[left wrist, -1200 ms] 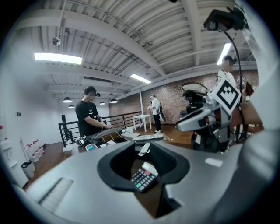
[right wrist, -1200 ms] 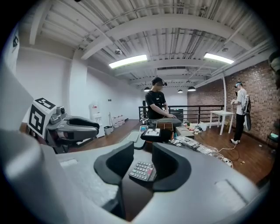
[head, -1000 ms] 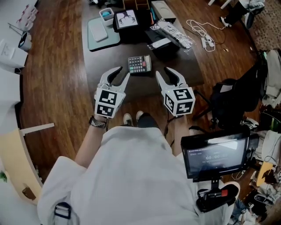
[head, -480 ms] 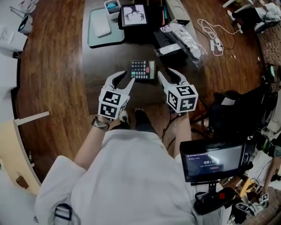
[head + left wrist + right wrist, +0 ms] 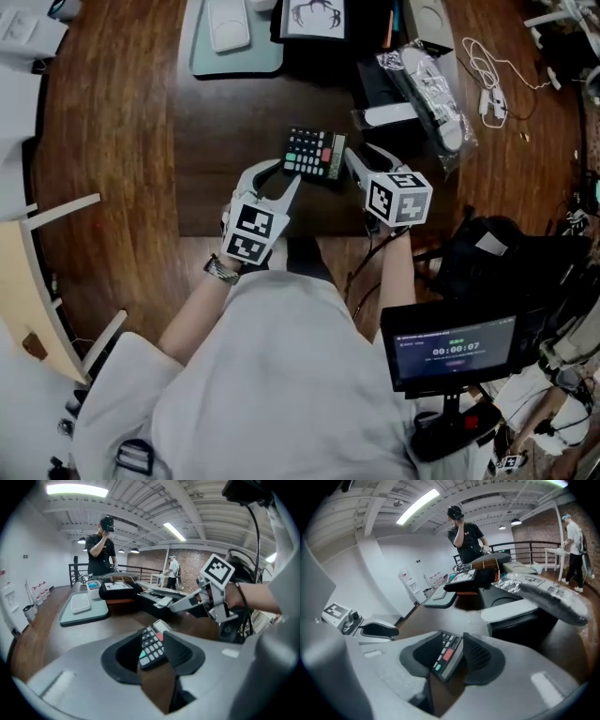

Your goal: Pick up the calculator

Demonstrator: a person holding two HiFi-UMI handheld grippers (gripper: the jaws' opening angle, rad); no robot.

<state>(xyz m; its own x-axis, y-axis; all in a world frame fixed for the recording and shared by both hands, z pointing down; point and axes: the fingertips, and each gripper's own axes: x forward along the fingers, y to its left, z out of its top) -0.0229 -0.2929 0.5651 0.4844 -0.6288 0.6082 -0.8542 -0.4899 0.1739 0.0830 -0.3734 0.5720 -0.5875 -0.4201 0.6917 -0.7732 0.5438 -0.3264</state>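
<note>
Calculator (image 5: pixel 315 155): one; dark, with pale keys, a few green and one red; lay flat on the desk near its front edge, between the tips of the two hand-held grippers.
Desk (image 5: pixel 225 141): one; dark top; stood on a wooden floor (image 5: pixel 112 150).
Left hand-held gripper (image 5: pixel 274 178): one; jaws wide apart, just lately opening; pointed down at the calculator's near left corner, which showed in the gap in the left gripper view; pads not pressed on it.
Right hand-held gripper (image 5: pixel 362 157): one; jaws apart; calculator's right edge showed in the gap, close beside one pad; not clamped on it.
Marker cubes (image 5: pixel 251 234): two, one on each hand-held gripper.
Teal tray (image 5: pixel 246 64): one; sat at the desk's far left; carried one white flat slab (image 5: pixel 229 19).
Picture card (image 5: pixel 317 13): one; white with a dark branching figure; stood just right of the tray.
Clear plastic bag (image 5: pixel 431 80): one; long and filled; lay across a black box (image 5: pixel 375 94) at the desk's right.
White cable (image 5: pixel 487 70): one loose tangle; lay on the floor right of the desk.
Screen on stand (image 5: pixel 455 349): one; lit; stood at the lower right, beside the person.
Wristwatch (image 5: pixel 218 270): one; worn on the left wrist.
Bystanders: two, well behind the desk; one in black (image 5: pixel 103 550), one in light clothes (image 5: pixel 174 569).
</note>
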